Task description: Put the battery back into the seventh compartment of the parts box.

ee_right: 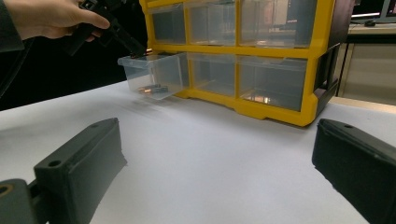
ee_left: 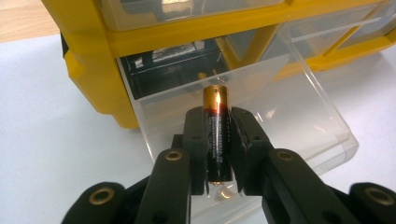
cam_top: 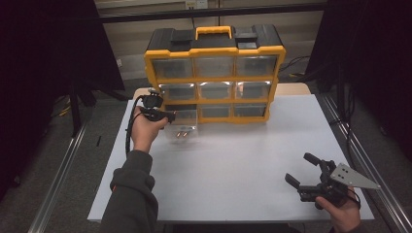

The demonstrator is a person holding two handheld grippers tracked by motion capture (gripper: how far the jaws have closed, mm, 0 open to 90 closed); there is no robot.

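A black and gold battery [ee_left: 217,135] stands clamped between the jaws of my left gripper [ee_left: 217,116], which is shut on it. It hangs over the pulled-out clear drawer [ee_left: 303,107] at the bottom left of the yellow organizer [ee_left: 93,79]. From above, the left gripper [cam_top: 167,116] hovers at the drawer's [cam_top: 180,127] left rim, and two batteries [cam_top: 182,133] lie inside. My right gripper [cam_top: 299,167] rests open near the table's front right corner, holding nothing. Its view looks along its own wide-apart jaws [ee_right: 217,140] to the drawer [ee_right: 154,74] and the left gripper [ee_right: 135,49] far off.
The yellow organizer [cam_top: 214,79] with several clear drawers and a black top stands at the back of the white table [cam_top: 233,165]. A cable trails from the left gripper past the sleeve. Metal rails run along both sides of the table.
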